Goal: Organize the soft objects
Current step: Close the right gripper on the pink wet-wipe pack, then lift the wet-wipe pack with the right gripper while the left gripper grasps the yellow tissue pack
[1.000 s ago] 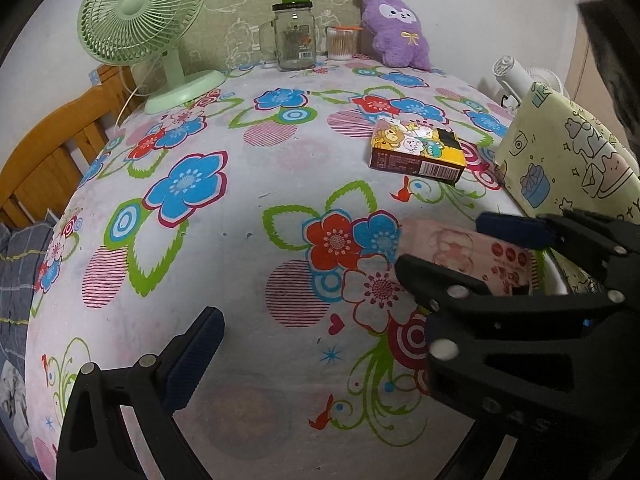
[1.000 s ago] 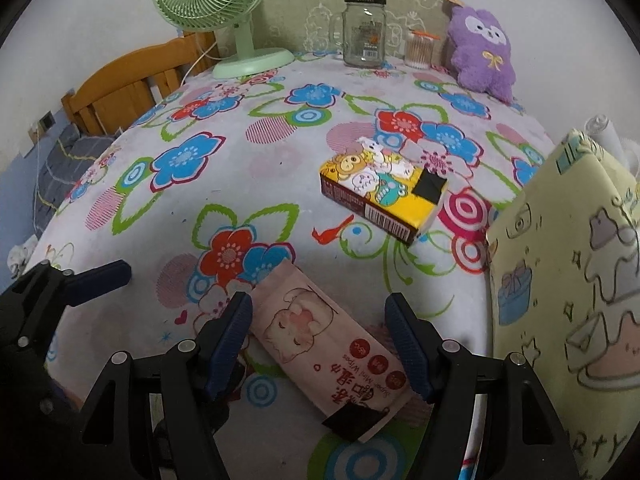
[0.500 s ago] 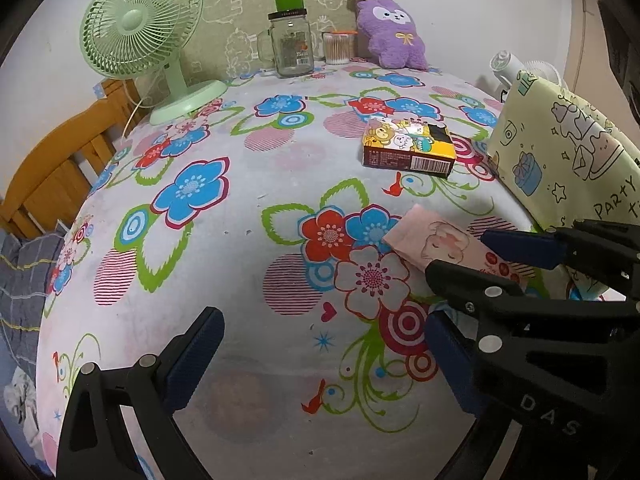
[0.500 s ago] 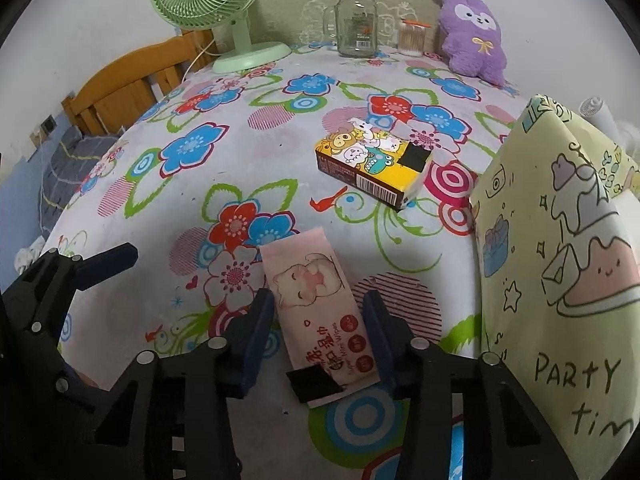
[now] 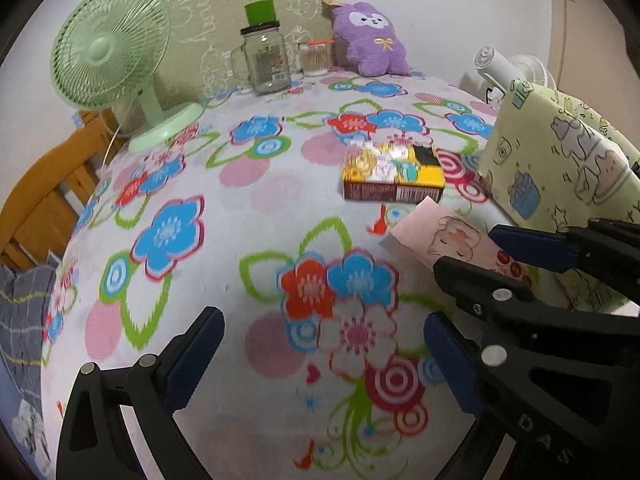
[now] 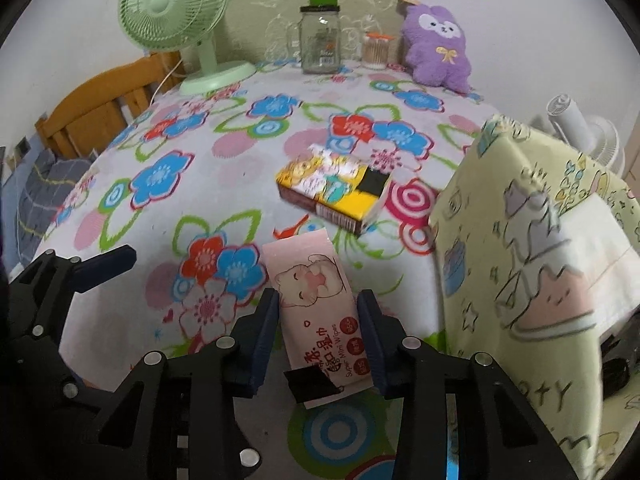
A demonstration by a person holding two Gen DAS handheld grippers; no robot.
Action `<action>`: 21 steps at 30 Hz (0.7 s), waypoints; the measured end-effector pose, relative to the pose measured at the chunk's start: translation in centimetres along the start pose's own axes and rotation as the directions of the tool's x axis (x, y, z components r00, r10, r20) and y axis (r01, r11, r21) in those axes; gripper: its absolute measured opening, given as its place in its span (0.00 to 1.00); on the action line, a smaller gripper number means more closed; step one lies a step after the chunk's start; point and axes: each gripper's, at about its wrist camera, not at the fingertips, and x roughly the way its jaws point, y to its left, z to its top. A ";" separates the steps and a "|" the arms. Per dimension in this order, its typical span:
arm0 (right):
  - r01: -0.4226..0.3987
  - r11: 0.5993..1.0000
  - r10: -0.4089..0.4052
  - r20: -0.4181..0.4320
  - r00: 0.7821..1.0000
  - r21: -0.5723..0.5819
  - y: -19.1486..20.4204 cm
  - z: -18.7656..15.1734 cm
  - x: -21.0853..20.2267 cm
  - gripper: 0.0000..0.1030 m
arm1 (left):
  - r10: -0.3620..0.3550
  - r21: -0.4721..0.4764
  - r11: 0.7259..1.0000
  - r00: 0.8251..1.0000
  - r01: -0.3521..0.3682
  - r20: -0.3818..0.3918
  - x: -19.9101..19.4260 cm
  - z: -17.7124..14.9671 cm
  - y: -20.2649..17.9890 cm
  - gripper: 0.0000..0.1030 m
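**Wipes pack gripped, bag next**

Near left, the left gripper hangs idle, jaws apart over the bench. The right gripper has its jaws clamped on the pink wipes pack. Next, probably, carry it right into the yellow bag.

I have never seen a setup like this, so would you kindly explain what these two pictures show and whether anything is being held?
No robot arm here: a person holds two hand-held grippers, each with a fisheye camera looking along its fingers. One picture comes from the left gripper, whose jaws are open over the flowered tablecloth. The other comes from the right gripper, whose jaws sit either side of a pink wet-wipes pack, touching or nearly so. Also there: a yellow tissue box, a pale yellow bag, a green fan, a glass jar and a purple plush toy.
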 end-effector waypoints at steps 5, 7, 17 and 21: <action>0.012 0.999 -0.013 0.022 1.000 0.037 -0.7 1.1 -0.5 0.42 | -0.005 0.050 0.999 1.000 0.004 0.030 0.4 1.6 -0.1 0.98; -0.001 0.998 0.000 0.021 1.000 0.058 -1.1 1.4 -0.8 0.42 | -0.002 0.057 0.998 0.999 0.000 0.039 0.7 2.3 -0.2 0.98; 0.016 0.996 -0.022 0.058 0.998 0.089 -1.5 3.8 -2.0 0.42 | -0.084 0.015 0.996 0.994 0.083 0.074 0.2 5.3 0.1 0.98; 0.029 0.996 -0.035 0.077 0.996 0.080 -1.5 5.4 -2.0 0.42 | -0.073 0.007 0.997 0.993 0.072 0.092 -0.5 6.4 0.4 0.98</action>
